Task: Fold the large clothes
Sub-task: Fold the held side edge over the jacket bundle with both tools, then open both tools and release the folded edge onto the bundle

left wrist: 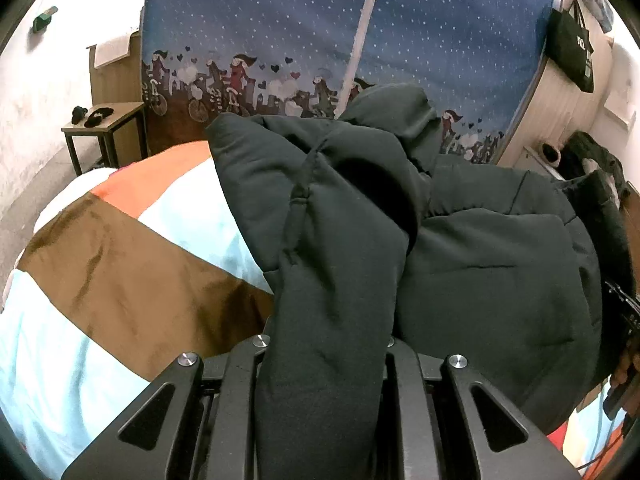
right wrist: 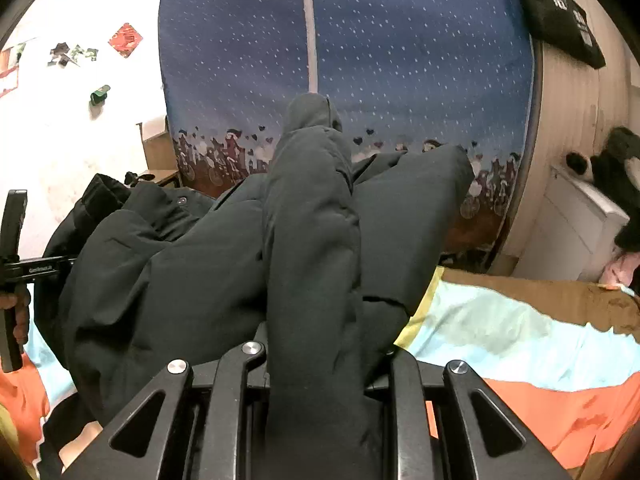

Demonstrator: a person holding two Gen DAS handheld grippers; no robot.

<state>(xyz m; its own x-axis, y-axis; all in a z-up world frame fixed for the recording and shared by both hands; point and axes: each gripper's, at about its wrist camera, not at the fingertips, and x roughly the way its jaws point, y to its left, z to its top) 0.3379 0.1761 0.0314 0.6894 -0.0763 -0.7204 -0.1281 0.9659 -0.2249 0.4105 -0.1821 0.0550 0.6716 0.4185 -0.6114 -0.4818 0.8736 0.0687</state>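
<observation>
Left hand-held gripper: your left hand-held gripper [left wrist: 324, 360] was closed down on a thick fold of the dark padded jacket [left wrist: 460, 248]; the cloth filled the gap between its fingers and ran away from the camera.
Right hand-held gripper: your right hand-held gripper [right wrist: 320, 360] was likewise clamped on a fold of the same jacket [right wrist: 200, 272], with padded cloth bulging up between the fingers.
Hidden: you could not see either gripper's fingertips, since the jacket covered them in both views.
Cut off: in the right wrist view the other gripper's frame showed only at the left edge, with part of your hand [right wrist: 18, 316] on it; in the left wrist view the frame edge cut off your other hand [left wrist: 624, 372].
Count: one jacket, two grippers, one side table.
Jacket's place: it was bunched in a heap on the bed, lifted where you gripped it, between the two grippers.
Bed: a cover [left wrist: 120, 264] of pale blue, brown and orange patches lay under the jacket.
Room: behind the bed hung a blue dotted curtain [left wrist: 260, 20] with a cartoon border.
Far left: a small dark side table [left wrist: 108, 120] with small black items on it stood by a white wall.
Far right: a black bag [left wrist: 572, 48] hung against pale panelling; its print was too small to read.
</observation>
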